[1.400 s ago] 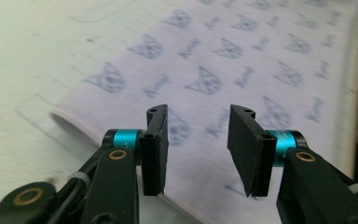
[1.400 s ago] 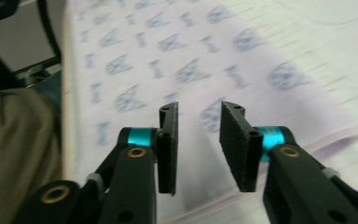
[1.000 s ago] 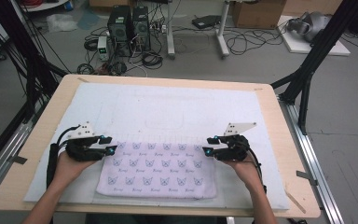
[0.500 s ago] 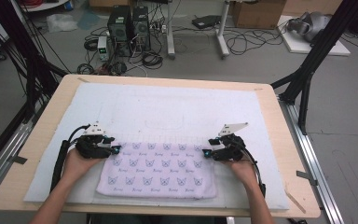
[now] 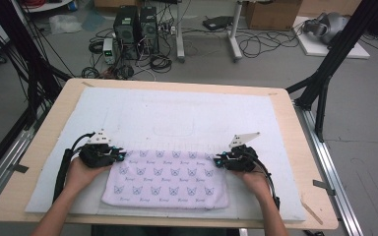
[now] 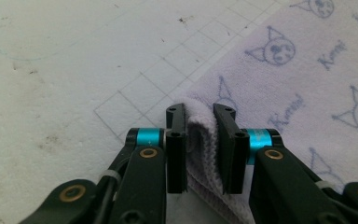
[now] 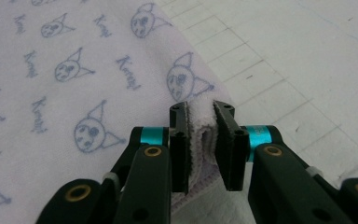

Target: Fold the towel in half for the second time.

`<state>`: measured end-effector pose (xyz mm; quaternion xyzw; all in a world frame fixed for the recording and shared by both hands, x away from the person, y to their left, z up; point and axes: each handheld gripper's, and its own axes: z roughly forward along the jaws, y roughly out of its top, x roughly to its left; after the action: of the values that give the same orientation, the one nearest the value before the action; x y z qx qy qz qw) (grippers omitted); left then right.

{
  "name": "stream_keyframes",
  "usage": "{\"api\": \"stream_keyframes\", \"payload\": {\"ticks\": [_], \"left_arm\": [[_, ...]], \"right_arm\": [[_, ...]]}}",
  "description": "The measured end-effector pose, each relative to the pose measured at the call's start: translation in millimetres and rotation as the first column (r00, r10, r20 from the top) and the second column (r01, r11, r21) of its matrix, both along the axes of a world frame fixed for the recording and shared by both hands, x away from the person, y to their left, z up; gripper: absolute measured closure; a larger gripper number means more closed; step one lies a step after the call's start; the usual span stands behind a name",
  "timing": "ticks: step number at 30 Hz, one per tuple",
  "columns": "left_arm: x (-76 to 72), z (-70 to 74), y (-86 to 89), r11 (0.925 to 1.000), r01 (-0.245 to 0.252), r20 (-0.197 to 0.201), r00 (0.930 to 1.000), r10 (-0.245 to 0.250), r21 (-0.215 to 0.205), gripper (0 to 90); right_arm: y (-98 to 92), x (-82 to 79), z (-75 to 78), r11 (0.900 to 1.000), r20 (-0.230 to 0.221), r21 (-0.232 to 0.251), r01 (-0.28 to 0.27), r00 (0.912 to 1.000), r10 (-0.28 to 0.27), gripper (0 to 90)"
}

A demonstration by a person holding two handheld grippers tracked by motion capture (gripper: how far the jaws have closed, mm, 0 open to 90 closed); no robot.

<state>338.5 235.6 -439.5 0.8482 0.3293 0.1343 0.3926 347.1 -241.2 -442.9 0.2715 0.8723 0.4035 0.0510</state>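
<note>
A lilac towel (image 5: 167, 179) printed with small cat faces lies flat on the white mat (image 5: 187, 118) near the table's front edge. My left gripper (image 5: 118, 156) sits at the towel's far left corner; its jaws have just been closing and now pinch a bunched fold of that corner (image 6: 200, 135). At the far right corner my right gripper (image 5: 218, 161) has likewise just been closing and is shut on a raised fold of the towel (image 7: 200, 126). A hand holds each gripper from the front.
The wooden table (image 5: 300, 147) carries the white gridded mat, with bare mat beyond the towel. On the floor behind the table stand computer towers (image 5: 135, 27), cables and a cardboard box (image 5: 270, 12). Black frame struts (image 5: 325, 73) rise at both sides.
Both grippers slid inward onto the towel's far corners and their jaws closed on the cloth. The towel's far edge is slightly gathered at each corner.
</note>
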Motion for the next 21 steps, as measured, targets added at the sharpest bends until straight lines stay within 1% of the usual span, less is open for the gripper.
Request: {"api": "stream_keyframes", "payload": {"ticks": [4, 9, 11, 13, 14, 18, 19, 21], "left_arm": [[-1.5, 1.0, -0.6, 0.9999, 0.003, 0.013, 0.9999, -0.004, 0.012, 79.0], [-3.9, 3.0, -3.0, 0.9997, -0.002, 0.032, 0.9995, 0.001, 0.026, 80.3], [-4.6, 5.0, -3.0, 0.9997, -0.006, 0.034, 0.9994, 0.005, 0.025, 80.6], [-5.0, 6.9, -3.1, 0.9999, -0.011, 0.036, 0.9993, 0.011, 0.011, 80.7], [-5.0, 8.3, -3.1, 0.9998, -0.015, 0.038, 0.9992, 0.014, 0.010, 80.7], [-4.0, 12.7, -5.1, 0.9998, -0.011, 0.049, 0.9987, 0.011, 0.016, 80.8], [-4.0, 14.0, -5.8, 0.9998, -0.015, 0.054, 0.9984, 0.015, 0.010, 80.8], [-2.6, 17.6, -6.7, 0.9998, -0.008, 0.058, 0.9983, 0.007, 0.018, 80.9]], "right_arm": [[-0.7, -0.9, 0.7, 1.000, -0.001, 0.006, 0.008, 1.0000, -0.008, 79.7], [0.0, -1.7, 3.2, 1.000, 0.018, 0.001, 0.011, 0.9998, -0.011, 80.4], [-0.8, -2.4, 5.6, 1.000, 0.022, 0.008, 0.014, 0.9997, -0.014, 80.6], [-2.3, -3.0, 8.8, 1.000, 0.027, 0.018, 0.014, 0.9995, -0.014, 80.7], [-2.7, -3.3, 9.9, 1.000, 0.028, 0.024, 0.014, 0.9995, -0.014, 80.7], [-1.9, -2.8, 12.5, 1.000, 0.031, 0.015, 0.006, 0.9995, -0.007, 80.8], [-1.9, -2.3, 13.5, 1.000, 0.033, 0.012, 0.005, 0.9995, -0.005, 80.8], [-2.1, -1.0, 15.9, 1.000, 0.036, 0.016, 0.004, 0.9993, -0.005, 80.8]]}}
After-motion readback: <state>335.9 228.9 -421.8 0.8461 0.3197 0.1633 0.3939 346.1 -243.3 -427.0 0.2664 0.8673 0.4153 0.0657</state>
